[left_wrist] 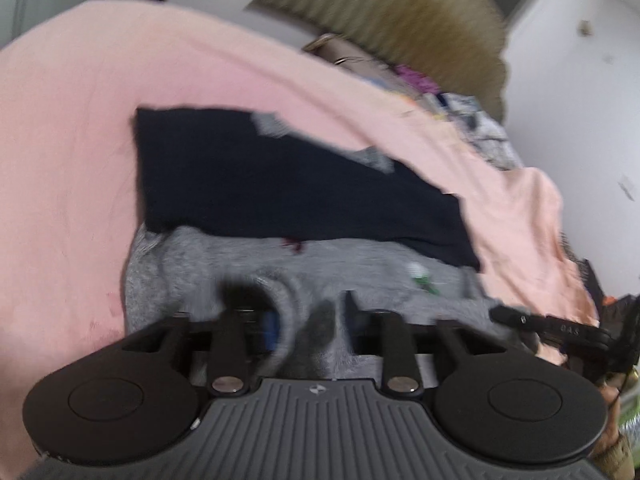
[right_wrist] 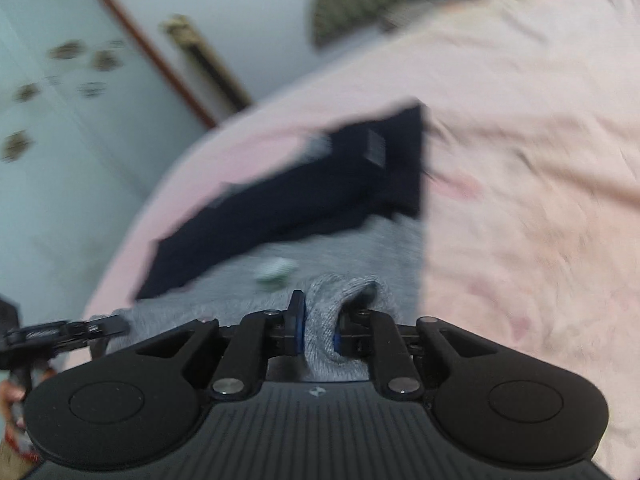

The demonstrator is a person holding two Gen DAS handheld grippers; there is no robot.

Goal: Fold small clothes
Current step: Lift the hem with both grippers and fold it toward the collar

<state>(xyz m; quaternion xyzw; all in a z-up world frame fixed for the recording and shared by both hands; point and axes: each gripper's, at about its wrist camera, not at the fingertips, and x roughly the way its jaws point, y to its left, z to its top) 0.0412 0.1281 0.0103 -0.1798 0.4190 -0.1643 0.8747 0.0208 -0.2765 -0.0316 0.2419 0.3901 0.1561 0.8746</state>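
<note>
Grey knit fabric, fuzzy and softly ribbed, is bunching between the jaws of the right gripper [right_wrist: 319,330]; the blue-lined pads are pressing a rounded fold of the grey garment [right_wrist: 332,264] from both sides, so this gripper is clenched on it. In the left wrist view, the left gripper [left_wrist: 308,316] is sitting over the same grey garment [left_wrist: 248,256]. Its jaws are standing partly apart with a raised roll of the knit between them, but motion blur is hiding whether the pads are pressing the cloth, so its grasp cannot be told. Both grippers are showing matte black linkages, round black side discs and a ribbed grey housing.

Relative to the grey garment, a small green and white motif [left_wrist: 420,274] is lying on its upper surface, beyond the fingers. Just past the garment's far edge, and overlapping it, a dark navy piece [left_wrist: 280,184] is lying flat in a roughly rectangular shape with straight edges and small grey patches [left_wrist: 268,124] along its far side. All of this is resting on a smooth pink sheet [left_wrist: 72,152] spreading around the grey garment on every side. Farther beyond, an olive quilted cushion [left_wrist: 420,28] with a scalloped outline is standing against a white wall [left_wrist: 580,80].
</note>
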